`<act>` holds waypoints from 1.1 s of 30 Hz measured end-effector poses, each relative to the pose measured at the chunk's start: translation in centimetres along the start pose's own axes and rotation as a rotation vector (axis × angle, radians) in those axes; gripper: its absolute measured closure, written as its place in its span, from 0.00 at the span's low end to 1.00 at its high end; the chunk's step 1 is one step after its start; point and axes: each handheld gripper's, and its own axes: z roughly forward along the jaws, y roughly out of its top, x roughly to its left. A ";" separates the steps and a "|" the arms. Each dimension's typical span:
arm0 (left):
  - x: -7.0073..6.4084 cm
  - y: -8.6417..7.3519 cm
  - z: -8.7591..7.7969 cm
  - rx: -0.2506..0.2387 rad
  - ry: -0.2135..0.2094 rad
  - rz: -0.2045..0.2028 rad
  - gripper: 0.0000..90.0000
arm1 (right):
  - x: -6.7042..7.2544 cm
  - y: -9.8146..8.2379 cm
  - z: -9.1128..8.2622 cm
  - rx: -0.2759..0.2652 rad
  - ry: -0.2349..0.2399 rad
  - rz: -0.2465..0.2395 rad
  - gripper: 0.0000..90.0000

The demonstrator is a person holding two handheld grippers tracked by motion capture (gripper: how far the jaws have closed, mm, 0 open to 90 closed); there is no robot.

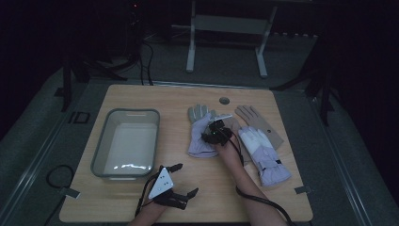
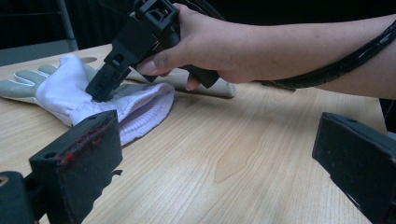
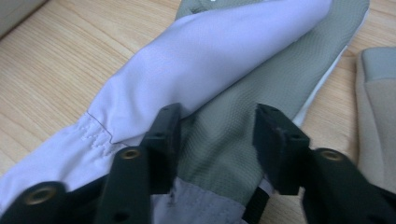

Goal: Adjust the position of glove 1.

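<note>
at frame centre the right gripper presses its parted jaws onto the lavender glove on the tabletop, seemingly about to pinch it. next it must close, then lift. the left gripper waits open, lower left.

Table: pale wood grain, matt. Glove under right tongs: smooth lilac cloth, grey textured weave. Tongs: matt black plastic.
</note>
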 end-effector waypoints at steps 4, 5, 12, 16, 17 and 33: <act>0.0 0.0 0.0 0.000 0.000 0.000 0.02 | 0.1 0.0 0.0 0.003 -0.009 -0.006 0.68; 0.0 0.0 0.0 0.000 0.001 0.000 0.02 | 0.3 0.1 0.0 0.008 -0.015 -0.017 0.75; 0.0 0.0 0.0 0.000 -0.001 -0.003 0.02 | 1.0 0.3 -0.3 -0.005 -0.038 -0.044 0.96; 0.0 0.0 0.0 -0.001 -0.001 -0.003 0.02 | 1.1 0.8 -1.3 -0.035 -0.043 -0.026 0.97; 0.0 0.0 0.0 -0.001 -0.002 -0.003 0.02 | 1.1 0.9 -1.6 -0.045 -0.035 -0.020 0.97; 0.0 0.0 0.0 0.000 0.000 -0.001 0.02 | 1.3 1.1 -9.6 -0.191 -0.017 0.046 0.97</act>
